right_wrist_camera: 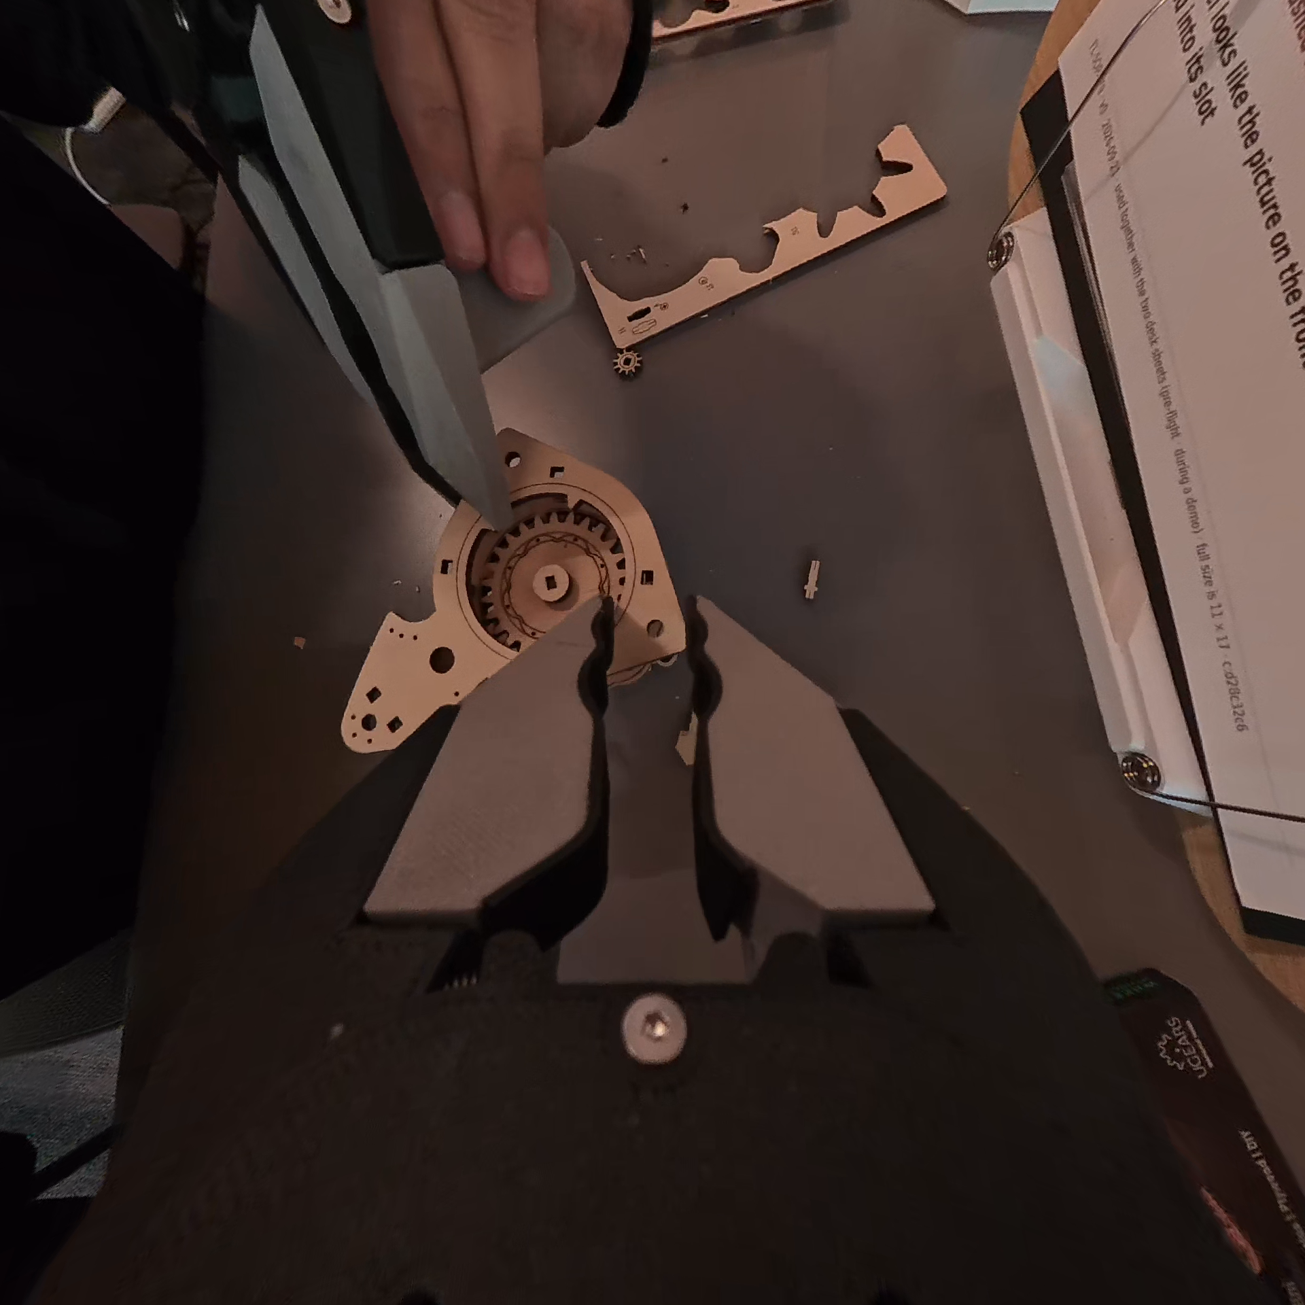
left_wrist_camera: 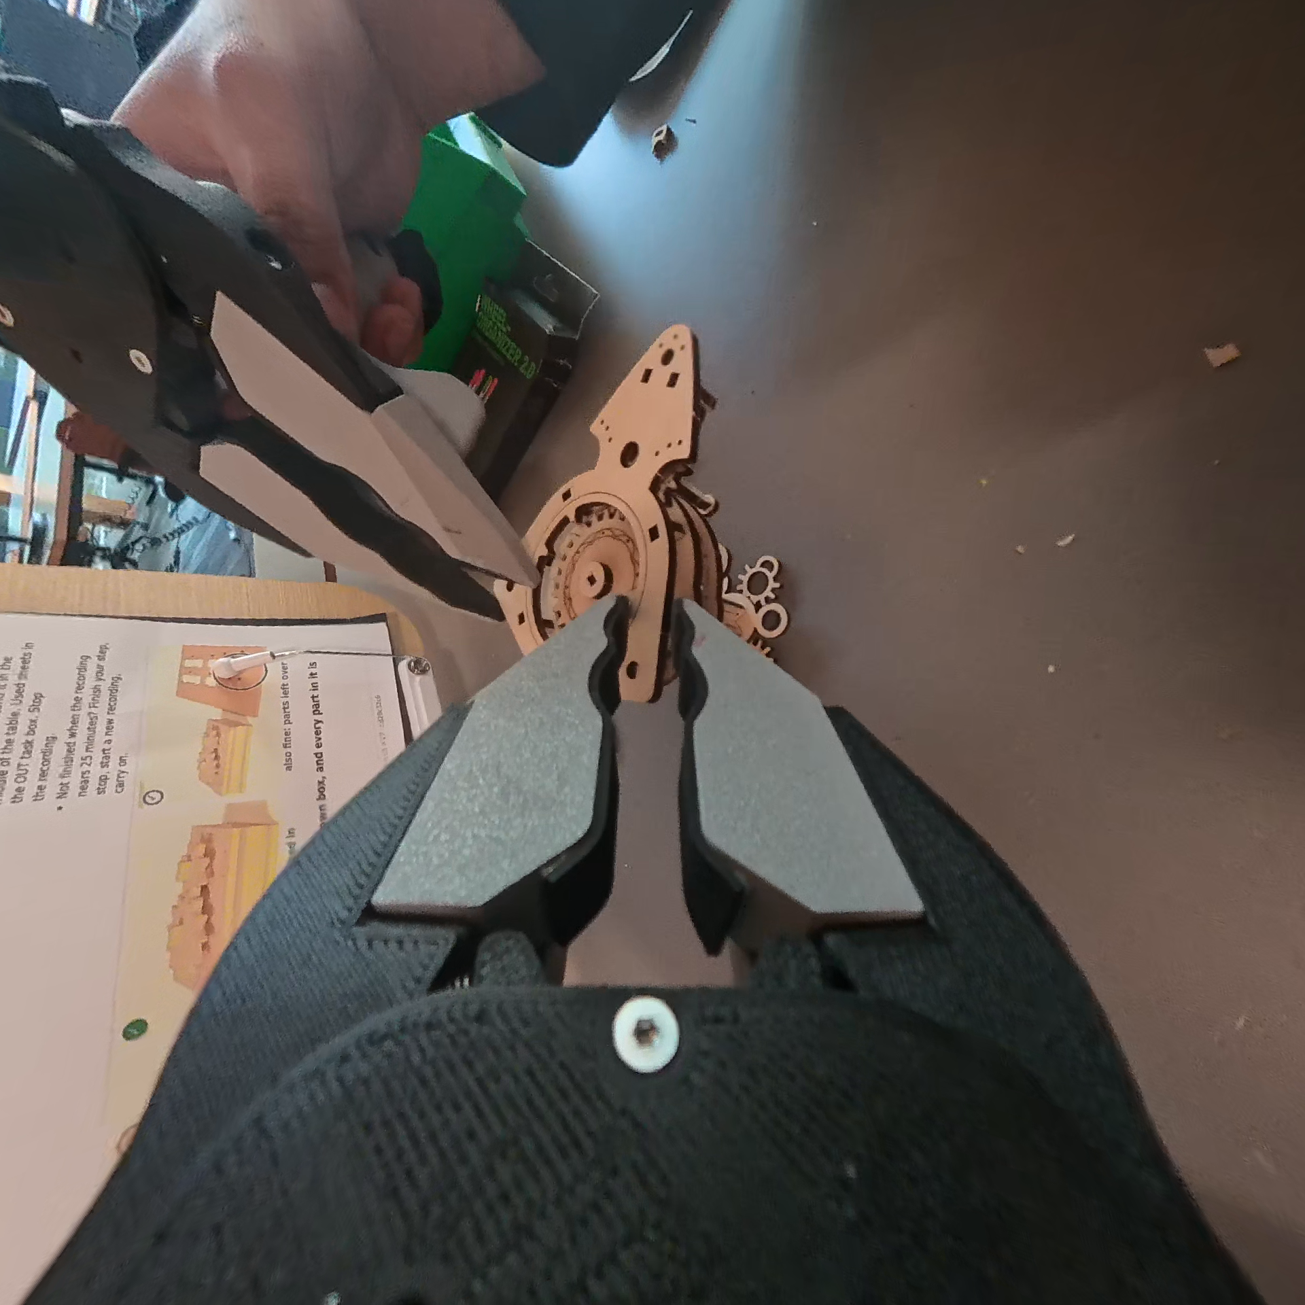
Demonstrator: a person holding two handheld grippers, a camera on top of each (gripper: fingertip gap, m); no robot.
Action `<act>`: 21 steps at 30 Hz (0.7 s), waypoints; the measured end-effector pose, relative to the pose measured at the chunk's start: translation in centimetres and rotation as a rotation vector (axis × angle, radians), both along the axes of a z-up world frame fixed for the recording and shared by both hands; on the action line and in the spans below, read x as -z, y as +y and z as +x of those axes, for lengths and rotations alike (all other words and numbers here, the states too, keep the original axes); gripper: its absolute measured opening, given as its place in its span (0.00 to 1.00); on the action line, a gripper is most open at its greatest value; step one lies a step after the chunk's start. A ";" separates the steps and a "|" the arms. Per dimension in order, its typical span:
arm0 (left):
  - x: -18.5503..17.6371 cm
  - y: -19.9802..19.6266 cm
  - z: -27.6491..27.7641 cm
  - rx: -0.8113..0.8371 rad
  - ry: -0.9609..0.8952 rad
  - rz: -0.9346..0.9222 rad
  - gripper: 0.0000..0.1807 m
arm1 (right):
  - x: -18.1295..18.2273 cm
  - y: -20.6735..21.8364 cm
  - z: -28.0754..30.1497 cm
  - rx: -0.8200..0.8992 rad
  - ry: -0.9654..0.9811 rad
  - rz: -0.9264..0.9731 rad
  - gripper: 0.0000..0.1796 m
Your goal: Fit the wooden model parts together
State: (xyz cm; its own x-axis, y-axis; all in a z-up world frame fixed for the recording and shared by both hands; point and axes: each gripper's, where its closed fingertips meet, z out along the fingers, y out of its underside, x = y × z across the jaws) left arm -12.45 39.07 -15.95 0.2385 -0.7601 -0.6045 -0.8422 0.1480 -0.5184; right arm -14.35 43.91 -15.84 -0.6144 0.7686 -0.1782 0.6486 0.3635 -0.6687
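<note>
The wooden model [right_wrist_camera: 558,586] lies on the surface [right_wrist_camera: 812,438]. Behind it lie a small gear [right_wrist_camera: 627,363] and a cut-out sheet [right_wrist_camera: 763,247]. A peg [right_wrist_camera: 812,579] lies to its right, with the instruction stand [right_wrist_camera: 1101,494] farther right.

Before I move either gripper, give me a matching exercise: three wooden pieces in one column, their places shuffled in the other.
Things:
1. wooden gear assembly
2. small dark gear
3. small peg

Places:
A. right by a corner of the cut-out sheet
B. lying alone on the bare table, to the right of the assembly in the right wrist view
C. at the tips of both grippers

Pairs: 1-C, 2-A, 3-B
</note>
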 end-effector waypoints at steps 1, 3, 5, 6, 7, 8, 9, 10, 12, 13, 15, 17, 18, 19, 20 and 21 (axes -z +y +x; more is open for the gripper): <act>0.0 0.1 0.0 -0.019 -0.010 -0.005 0.05 | 0.0 0.1 0.0 -0.001 0.005 0.008 0.09; -0.1 0.4 -0.1 -0.060 -0.009 0.016 0.05 | -0.3 0.3 -0.3 0.005 0.041 0.030 0.10; -0.3 0.6 -0.2 -0.086 0.007 0.052 0.05 | -0.8 0.3 -0.4 0.002 0.069 0.042 0.11; -0.4 0.6 -0.1 -0.093 -0.002 0.053 0.05 | -0.9 0.3 -0.4 -0.004 0.071 0.042 0.11; -0.4 0.5 0.0 -0.095 -0.015 0.039 0.05 | -1.0 0.1 -0.3 -0.010 0.069 0.035 0.11; -0.3 0.4 0.1 -0.098 -0.024 0.028 0.05 | -1.0 0.0 -0.3 -0.015 0.064 0.025 0.11; -0.2 0.4 0.2 -0.099 -0.024 0.025 0.05 | -0.9 -0.1 -0.3 -0.017 0.057 0.019 0.11; -0.1 0.4 0.1 -0.102 -0.020 0.029 0.05 | -0.8 -0.2 -0.2 -0.021 0.050 0.020 0.10; -0.1 0.3 0.1 -0.105 -0.013 0.043 0.05 | -0.6 -0.4 -0.1 -0.028 0.049 0.027 0.09; -0.2 0.2 0.2 -0.106 -0.014 0.047 0.05 | -0.6 -0.4 -0.1 -0.030 0.049 0.030 0.08; -0.5 0.1 0.2 -0.109 -0.013 0.059 0.05 | -0.8 -0.5 0.0 -0.032 0.054 0.031 0.07; -0.9 0.2 0.3 -0.124 -0.019 0.070 0.05 | -1.0 -0.6 0.1 -0.040 0.063 0.030 0.08; -1.1 0.2 0.4 -0.130 -0.025 0.074 0.05 | -1.2 -0.6 0.1 -0.042 0.071 0.029 0.09; -1.4 0.2 0.5 -0.132 -0.030 0.082 0.05 | -1.4 -0.5 0.0 -0.038 0.080 0.028 0.12; -1.5 0.1 0.6 -0.133 -0.036 0.087 0.05 | -1.5 -0.4 -0.1 -0.031 0.082 0.026 0.14; -1.6 0.1 0.7 -0.134 -0.040 0.089 0.05 | -1.5 -0.3 -0.1 -0.026 0.076 0.020 0.14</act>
